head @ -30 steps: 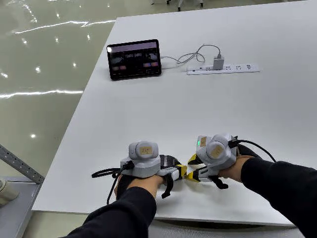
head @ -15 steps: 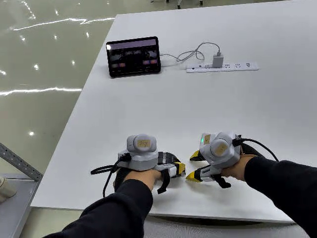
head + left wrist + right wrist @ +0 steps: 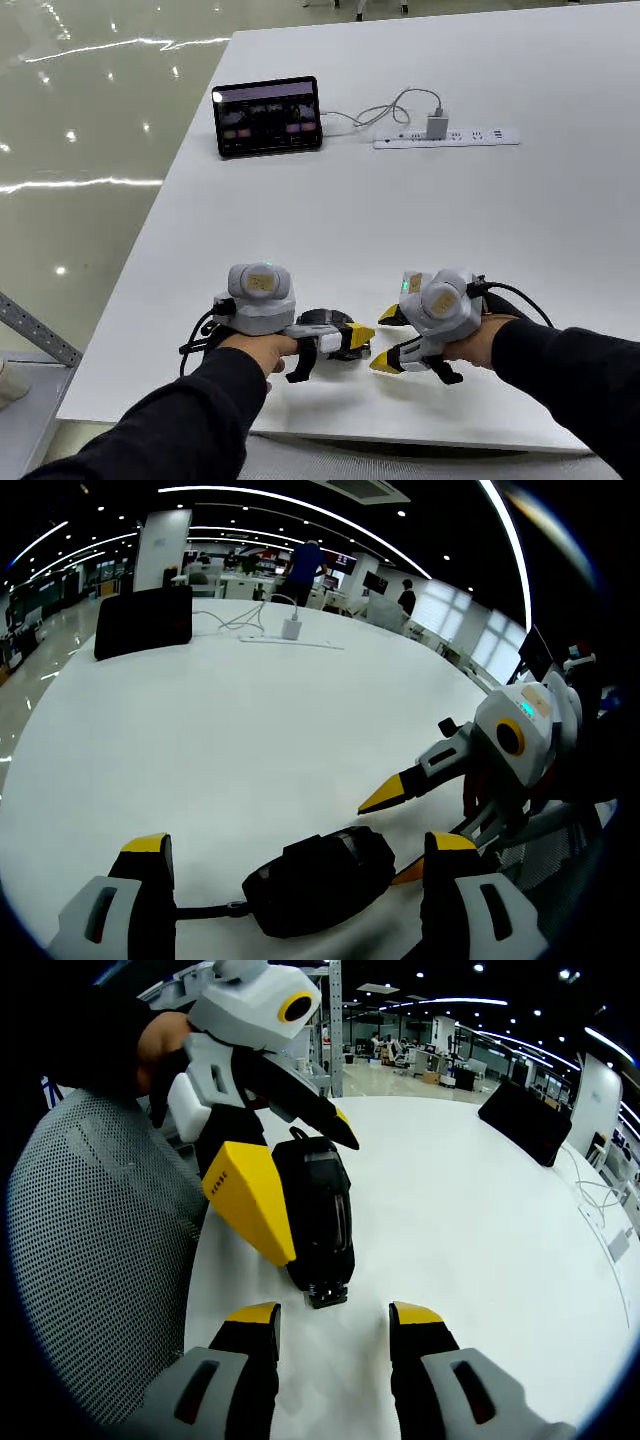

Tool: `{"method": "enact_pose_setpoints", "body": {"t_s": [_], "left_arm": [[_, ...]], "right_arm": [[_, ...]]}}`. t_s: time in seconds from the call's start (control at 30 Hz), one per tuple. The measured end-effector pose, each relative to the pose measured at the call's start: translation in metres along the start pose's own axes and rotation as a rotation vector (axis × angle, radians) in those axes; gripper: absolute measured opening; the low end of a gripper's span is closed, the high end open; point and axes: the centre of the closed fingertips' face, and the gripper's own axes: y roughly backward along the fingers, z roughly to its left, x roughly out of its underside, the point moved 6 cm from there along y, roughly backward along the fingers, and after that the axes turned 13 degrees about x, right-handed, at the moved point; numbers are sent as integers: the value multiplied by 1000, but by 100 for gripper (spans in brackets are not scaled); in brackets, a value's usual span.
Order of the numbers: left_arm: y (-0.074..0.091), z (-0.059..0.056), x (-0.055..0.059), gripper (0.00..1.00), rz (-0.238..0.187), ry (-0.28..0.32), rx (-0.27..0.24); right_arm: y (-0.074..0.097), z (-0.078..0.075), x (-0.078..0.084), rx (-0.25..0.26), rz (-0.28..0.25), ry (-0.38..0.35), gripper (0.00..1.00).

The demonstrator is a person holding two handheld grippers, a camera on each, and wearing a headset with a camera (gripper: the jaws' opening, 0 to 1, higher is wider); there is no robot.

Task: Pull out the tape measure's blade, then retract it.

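One tape measure (image 3: 320, 880) within left gripper (image 3: 300, 844)

I see the tape measure (image 3: 320, 880) all black. The left gripper (image 3: 298, 845) has a pale grey body, and its fingers (image 3: 140, 900) are black and light grey with yellow tips. The right gripper (image 3: 333, 1312) has the same colours, and a small green light (image 3: 403, 287) glows on it. Each one carries a yellowish label (image 3: 258, 281) on top. The bench (image 3: 400, 230) is plain white. The tablet (image 3: 267, 116) is black, and its dark screen shows some pinkish tiles. The power strip (image 3: 447, 138) and the cable (image 3: 385, 108) are white. The person's sleeves (image 3: 560, 370) are black. The floor (image 3: 90, 120) is glossy grey-green with bright reflections. A grey mesh surface (image 3: 100, 1260) has a fine grid pattern.
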Motion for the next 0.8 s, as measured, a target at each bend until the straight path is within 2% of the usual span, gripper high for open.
{"method": "enact_pose_setpoints", "body": {"t_s": [0.03, 0.07, 0.13, 0.2, 0.3, 0.33, 0.4, 0.43, 0.47, 0.53, 0.63, 0.8], "left_arm": [[0, 0, -1, 100, -2, -37, 24], [1, 0, -1, 100, -8, -50, 26], [3, -1, 0, 100, 6, -53, 38], [7, 0, -1, 100, 4, -115, 49], [13, 0, 2, 100, 19, -166, 47], [14, -1, 2, 100, 10, -186, 63], [17, 0, -2, 100, -45, -261, 54], [19, 2, -2, 100, -38, -281, 42], [19, 2, 1, 100, -19, -270, 43], [20, 1, 2, 100, -20, -264, 77], [23, 6, 0, 100, -15, -293, 54], [33, 8, -4, 100, -27, -299, 73]], "right_arm": [[1, -1, 0, 2, -1, -3, 41], [1, -1, 0, 1, -1, -4, 42], [2, -1, 0, 0, -2, -18, 45], [6, -1, 1, 3, 2, -29, 50], [18, 0, 2, 7, -18, -47, 56], [21, 0, 4, 9, -19, -48, 57], [26, -1, 9, 21, -11, -44, 57], [29, -2, 10, 26, -8, -46, 58], [33, -3, 12, 34, -11, -54, 58], [39, -4, 17, 40, -11, -62, 59], [48, -6, 23, 58, -12, -73, 62], [69, -12, 33, 100, -23, -116, 67]]}}
